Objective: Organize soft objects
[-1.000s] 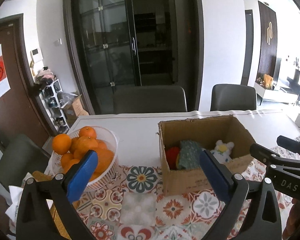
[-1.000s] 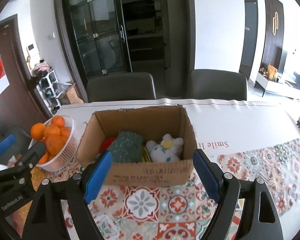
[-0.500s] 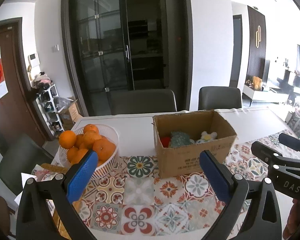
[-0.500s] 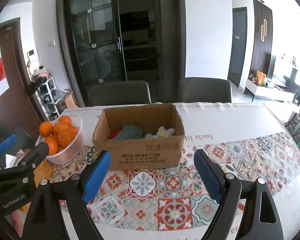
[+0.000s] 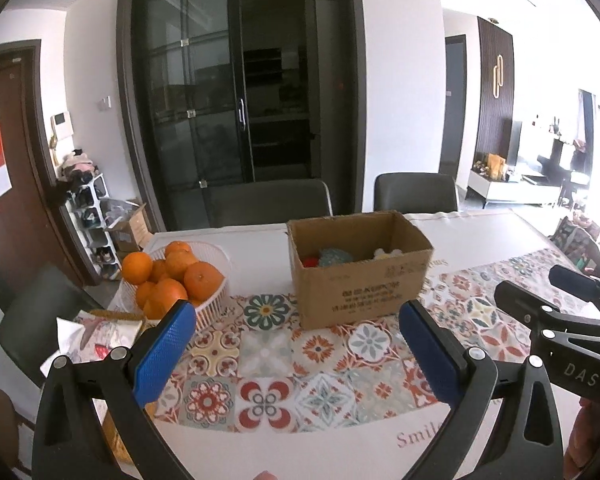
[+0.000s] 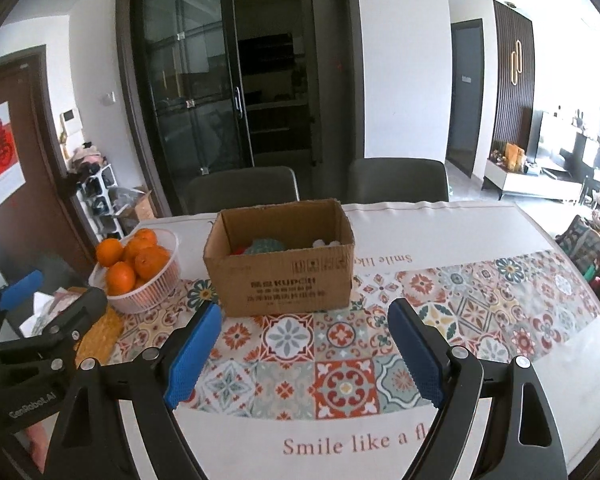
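Note:
A brown cardboard box (image 5: 360, 280) (image 6: 284, 276) stands open-topped on the patterned tablecloth (image 5: 268, 360) (image 6: 340, 344). Inside it lie soft toys: a teal knitted piece (image 5: 334, 257) (image 6: 266, 245), something red (image 5: 310, 262) and a white plush (image 5: 388, 253) (image 6: 326, 242), mostly hidden by the front wall. My left gripper (image 5: 296, 344) is open and empty, hanging well back from the box over the cloth. My right gripper (image 6: 302, 344) is open and empty too, equally far back. In each wrist view the other gripper shows at the edge.
A white basket of oranges (image 5: 172, 276) (image 6: 138, 268) sits left of the box. Papers and a yellow mat (image 5: 100, 328) (image 6: 100, 332) lie at the table's left edge. Two dark chairs (image 5: 272, 200) (image 6: 396, 180) stand behind the table.
Both grippers have drawn back and slightly up from the box, which now looks smaller and farther; more tablecloth shows in front. Both stay open and empty.

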Motion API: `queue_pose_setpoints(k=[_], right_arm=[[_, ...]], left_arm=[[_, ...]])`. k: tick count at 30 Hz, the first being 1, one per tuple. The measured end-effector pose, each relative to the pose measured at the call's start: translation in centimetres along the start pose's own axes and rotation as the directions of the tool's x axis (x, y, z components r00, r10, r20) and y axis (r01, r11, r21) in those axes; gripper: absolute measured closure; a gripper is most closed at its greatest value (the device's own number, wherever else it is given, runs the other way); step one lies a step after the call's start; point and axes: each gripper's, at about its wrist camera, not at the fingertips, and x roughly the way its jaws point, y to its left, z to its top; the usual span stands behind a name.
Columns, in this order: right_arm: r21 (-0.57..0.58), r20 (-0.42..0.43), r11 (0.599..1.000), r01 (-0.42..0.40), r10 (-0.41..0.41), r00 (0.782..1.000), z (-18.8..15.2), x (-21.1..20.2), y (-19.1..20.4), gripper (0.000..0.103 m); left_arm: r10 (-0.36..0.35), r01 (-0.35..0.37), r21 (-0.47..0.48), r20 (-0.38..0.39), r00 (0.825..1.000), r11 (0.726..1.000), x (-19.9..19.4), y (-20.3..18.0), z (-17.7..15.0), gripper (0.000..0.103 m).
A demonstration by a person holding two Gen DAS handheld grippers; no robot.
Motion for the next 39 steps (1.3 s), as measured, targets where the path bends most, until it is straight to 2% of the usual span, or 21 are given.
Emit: queue_pose_setpoints(k=[7, 23, 39], right_arm=[[-0.017, 0.0, 1.0, -0.02, 0.02, 1.0, -2.2, -3.4, -0.9, 0.017], [-0.015, 0.02, 1.0, -0.021, 0.021, 1.0, -6.9, -10.6, -2.3, 0.017], [-0.028, 0.038, 0.999, -0.021, 0.022, 0.999, -8.1, -13.1, -2.3, 0.017]], left_arm=[[0.027, -0.027, -0.017, -0.009, 1.0, 1.0, -3.4, -1.3, -2.4, 0.0], [0.051, -0.05, -0.009, 0.041, 0.998, 0.999, -11.9, -3.4, -6.3, 0.0], [0.054, -0.054, -0.009, 0.064, 0.996, 0.999, -14.3, -3.7, -7.1, 0.0]])
